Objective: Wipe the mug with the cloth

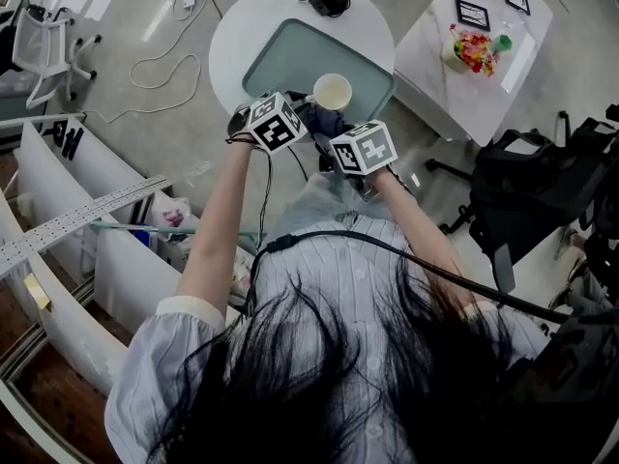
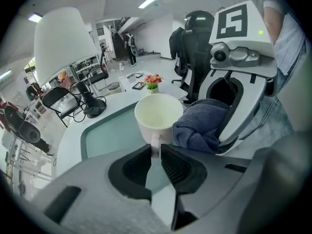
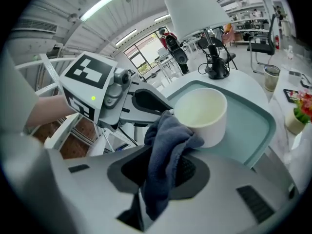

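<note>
Standing over the round table, the person had the wiping itself in hand: the left gripper was pinched shut on the handle of the white mug, holding it upright over the teal tray. The right gripper was clamped on a bunched dark blue cloth, whose upper fold touched the mug's outer wall. To my eye the next move called for drawing the cloth round that wall and rim against a steady left grip, since so thin a pinch might let the mug swivel.
</note>
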Demonstrator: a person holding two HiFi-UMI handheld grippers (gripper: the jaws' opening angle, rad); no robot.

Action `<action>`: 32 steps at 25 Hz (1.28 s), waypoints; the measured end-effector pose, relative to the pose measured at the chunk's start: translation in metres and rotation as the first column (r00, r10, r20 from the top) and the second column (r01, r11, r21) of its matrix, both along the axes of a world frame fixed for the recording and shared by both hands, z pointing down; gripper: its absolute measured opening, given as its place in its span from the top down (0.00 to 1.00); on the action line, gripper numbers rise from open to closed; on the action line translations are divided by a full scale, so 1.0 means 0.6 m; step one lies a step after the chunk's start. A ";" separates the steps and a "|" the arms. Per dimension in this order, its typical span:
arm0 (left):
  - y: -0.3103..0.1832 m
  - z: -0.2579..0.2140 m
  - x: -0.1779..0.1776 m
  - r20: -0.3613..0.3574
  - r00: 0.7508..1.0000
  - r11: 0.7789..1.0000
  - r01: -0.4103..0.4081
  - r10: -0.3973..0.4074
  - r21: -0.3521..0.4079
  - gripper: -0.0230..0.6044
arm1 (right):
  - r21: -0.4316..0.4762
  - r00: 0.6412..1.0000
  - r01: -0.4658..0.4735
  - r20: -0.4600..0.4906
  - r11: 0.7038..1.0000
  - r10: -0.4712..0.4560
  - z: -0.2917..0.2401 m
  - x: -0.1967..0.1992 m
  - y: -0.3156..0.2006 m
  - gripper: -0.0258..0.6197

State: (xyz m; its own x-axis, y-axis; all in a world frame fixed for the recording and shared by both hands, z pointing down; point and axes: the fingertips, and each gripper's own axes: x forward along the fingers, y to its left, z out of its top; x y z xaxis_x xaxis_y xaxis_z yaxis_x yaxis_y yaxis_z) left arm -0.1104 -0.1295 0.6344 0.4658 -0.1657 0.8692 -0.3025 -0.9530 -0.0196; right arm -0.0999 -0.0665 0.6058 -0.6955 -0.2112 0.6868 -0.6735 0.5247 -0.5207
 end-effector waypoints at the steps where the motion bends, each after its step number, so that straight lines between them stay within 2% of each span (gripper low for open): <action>1: 0.001 0.000 0.000 0.002 1.000 1.000 0.002 -0.002 0.003 0.87 | -0.007 1.000 0.000 0.004 1.000 0.000 0.000 -0.001 0.000 0.82; 4: 0.009 -0.003 0.003 -0.005 1.000 1.000 0.006 -0.006 -0.001 0.87 | -0.040 1.000 -0.015 0.014 0.999 0.015 0.004 -0.004 -0.002 0.82; 8: 0.014 -0.003 0.006 -0.027 0.999 0.999 0.035 -0.035 0.003 0.87 | -0.124 0.995 -0.085 0.042 0.989 0.091 0.012 0.006 -0.002 0.82; 10: 0.013 -0.001 0.006 -0.036 0.999 0.999 0.037 -0.037 0.006 0.87 | -0.135 0.992 -0.105 0.055 0.985 0.113 0.012 0.015 -0.003 0.82; 17: 0.016 0.000 0.005 -0.002 0.996 0.996 -0.089 0.089 -0.011 0.87 | -0.133 0.990 -0.129 0.040 0.983 0.135 0.014 0.049 -0.006 0.82; 21: 0.009 0.000 0.001 0.038 0.987 0.987 -0.158 0.157 0.011 0.87 | -0.089 0.993 -0.114 0.022 0.990 0.116 0.008 0.061 -0.010 0.82; 28: 0.005 0.002 0.000 0.074 0.974 0.977 -0.214 0.213 0.006 0.87 | -0.059 0.992 -0.128 -0.020 0.990 0.127 0.009 0.103 -0.012 0.82; 32: 0.003 0.003 -0.001 0.080 0.975 0.978 -0.208 0.206 0.015 0.87 | -0.056 0.985 -0.169 -0.019 0.984 0.169 0.012 0.126 -0.016 0.82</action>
State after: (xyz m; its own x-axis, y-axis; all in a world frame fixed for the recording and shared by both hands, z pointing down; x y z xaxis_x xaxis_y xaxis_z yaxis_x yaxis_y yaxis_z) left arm -0.1108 -0.1277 0.6359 0.4237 -0.0931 0.9010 -0.0953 -0.9938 -0.0579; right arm -0.0245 -0.0764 0.6131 -0.6434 -0.2851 0.7105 -0.7574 0.3723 -0.5364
